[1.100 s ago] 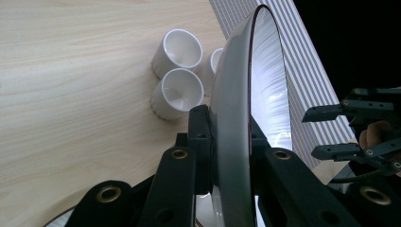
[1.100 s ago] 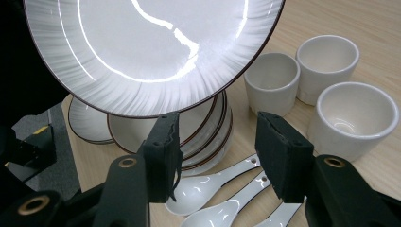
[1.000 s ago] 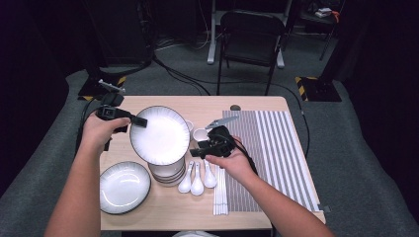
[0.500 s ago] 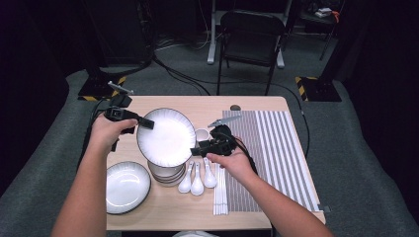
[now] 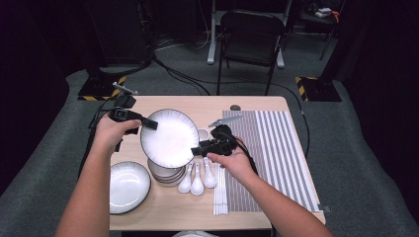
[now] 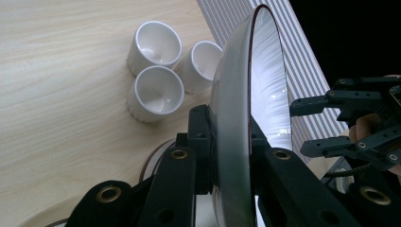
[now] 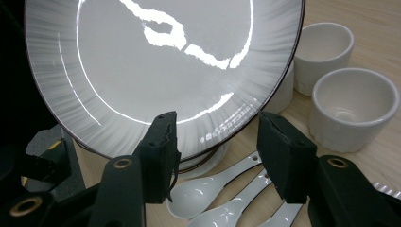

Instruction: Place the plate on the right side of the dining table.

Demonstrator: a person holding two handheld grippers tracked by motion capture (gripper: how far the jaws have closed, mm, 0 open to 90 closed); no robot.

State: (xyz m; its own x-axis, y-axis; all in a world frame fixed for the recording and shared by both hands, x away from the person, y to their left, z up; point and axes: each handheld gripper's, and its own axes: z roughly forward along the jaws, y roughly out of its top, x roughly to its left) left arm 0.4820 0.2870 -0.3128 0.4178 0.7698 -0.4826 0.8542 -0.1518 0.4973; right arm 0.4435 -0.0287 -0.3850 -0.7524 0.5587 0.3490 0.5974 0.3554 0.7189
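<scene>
Pinching tilted plate (image 5: 170,137) w/ left gripper (image 5: 149,123), right gripper (image 5: 196,150) spread nearby, spoons (image 5: 196,178), cups (image 6: 156,87) below.

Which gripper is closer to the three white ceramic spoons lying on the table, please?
Right. The right gripper hovers open just above the three white ceramic spoons; the left gripper clamps the raised white plate's far rim.

surface: pale wooden tabletop (image 5: 163,217) | right part: striped mat (image 5: 276,148) | near-left: white bowl (image 5: 127,185) | centre: stacked plates (image 5: 165,174), three white spoons (image 5: 197,178), three white cups (image 6: 158,71) | mat's left edge: white chopsticks (image 5: 221,195)
</scene>
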